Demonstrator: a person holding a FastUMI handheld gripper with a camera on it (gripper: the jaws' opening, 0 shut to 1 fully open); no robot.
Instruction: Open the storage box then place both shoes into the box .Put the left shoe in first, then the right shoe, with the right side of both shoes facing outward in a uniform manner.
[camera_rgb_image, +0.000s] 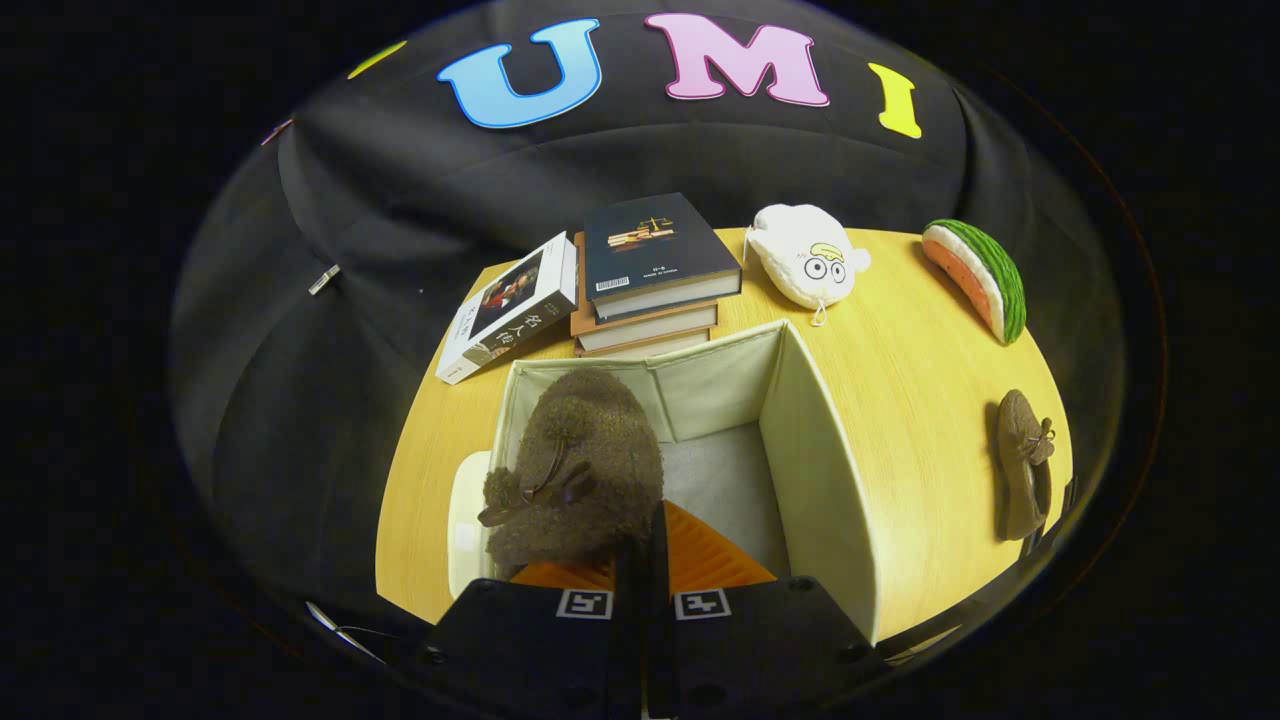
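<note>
Holding the fuzzy brown shoe (575, 465) over the open storage box (820, 470), you have the gripper (640, 560) closed nearly all the way, its two fingers pinching the shoe's rear edge at the lower middle of the frame. The shoe hangs against the box's left wall, toe pointing away from you, its little bow on the near side. Whether it already rests on the grey box floor or is just above it, you cannot tell from here.

As for progress: the box stands open, its lid (465, 520) apparently lying on the desk (900, 330) just left of the box, so that first step looks done. This shoe is presumably the left one, going in first; it is not yet released. The second shoe (1022, 462) lies on the desk at the right of the frame, well apart from the box, untouched. So you are roughly at the midpoint: one shoe to let go, one to fetch and set beside it the same way round.

Behind the box, in the upper middle of the frame, sit a stack of books (650, 280), a white plush toy (805, 255) and a watermelon-slice toy (975, 275); none is in your path.
</note>
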